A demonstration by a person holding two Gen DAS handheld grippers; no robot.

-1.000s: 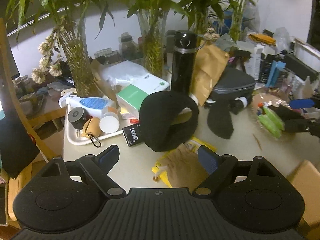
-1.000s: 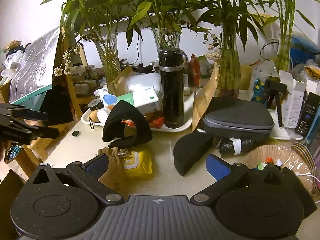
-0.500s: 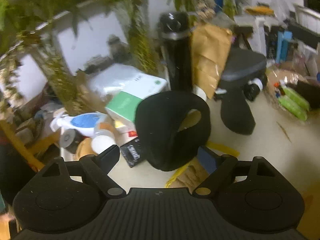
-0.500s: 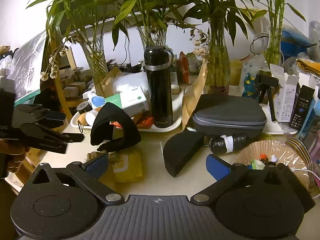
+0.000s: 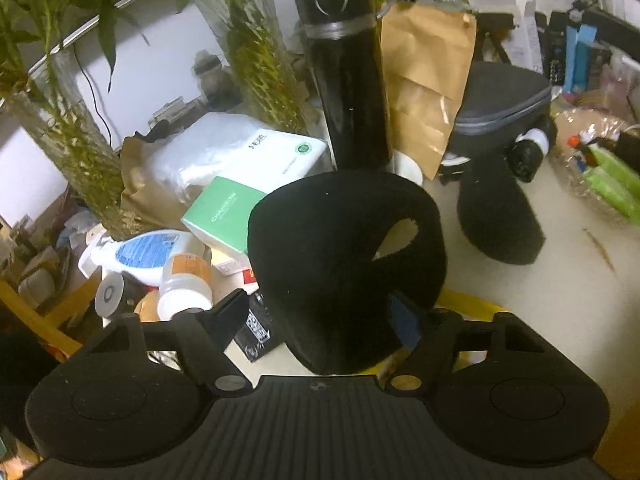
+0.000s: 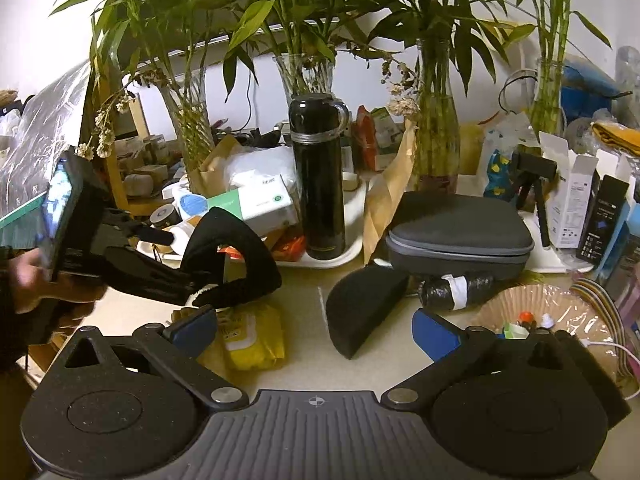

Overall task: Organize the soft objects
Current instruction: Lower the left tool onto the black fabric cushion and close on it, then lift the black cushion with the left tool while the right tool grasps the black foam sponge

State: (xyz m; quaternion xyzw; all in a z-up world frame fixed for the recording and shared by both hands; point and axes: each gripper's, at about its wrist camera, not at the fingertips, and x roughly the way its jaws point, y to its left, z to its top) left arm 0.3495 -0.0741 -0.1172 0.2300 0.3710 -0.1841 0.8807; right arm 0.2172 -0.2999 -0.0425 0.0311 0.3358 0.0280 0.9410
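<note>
beige table (image 6: 304, 320), tray (image 6: 340, 258), zip case (image 6: 460, 236)

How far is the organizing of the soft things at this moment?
Nothing looks sorted yet. In hand: the left gripper, its jaws just closing, straddles the black looped cushion; a firm grip is not clear. Left: the black half-round pad lies untouched ahead of the open right gripper.

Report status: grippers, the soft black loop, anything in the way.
Left gripper closing around black loop, grip unconfirmed. Right gripper open, empty. Flask, green box crowd behind the loop.
</note>
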